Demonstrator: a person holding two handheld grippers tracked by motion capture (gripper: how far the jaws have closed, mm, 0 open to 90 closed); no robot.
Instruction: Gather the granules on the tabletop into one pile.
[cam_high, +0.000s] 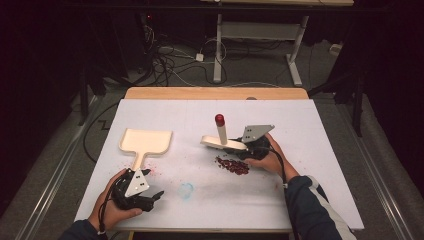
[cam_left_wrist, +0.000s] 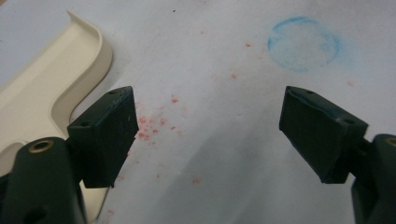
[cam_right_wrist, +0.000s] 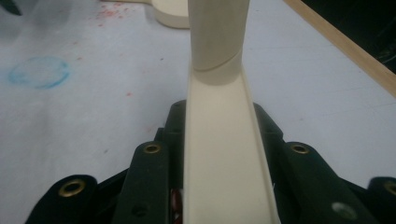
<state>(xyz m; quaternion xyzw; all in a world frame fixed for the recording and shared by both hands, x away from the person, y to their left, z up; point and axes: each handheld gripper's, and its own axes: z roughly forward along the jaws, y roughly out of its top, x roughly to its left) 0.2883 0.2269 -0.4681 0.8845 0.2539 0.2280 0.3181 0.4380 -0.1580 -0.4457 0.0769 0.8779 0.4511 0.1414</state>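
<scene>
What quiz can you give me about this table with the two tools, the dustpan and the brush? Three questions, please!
1. True or false: the left tool is shut on the dustpan.
2. What does the right tool hold? A: the cream brush. B: the dustpan. C: nothing.
3. Fill in the gap: the cap on top of the cream brush's upright handle is coloured ___.

Key: 1 false, as its jaws stand wide open over the bare table beside the dustpan. 2 A. 3 red.
</scene>
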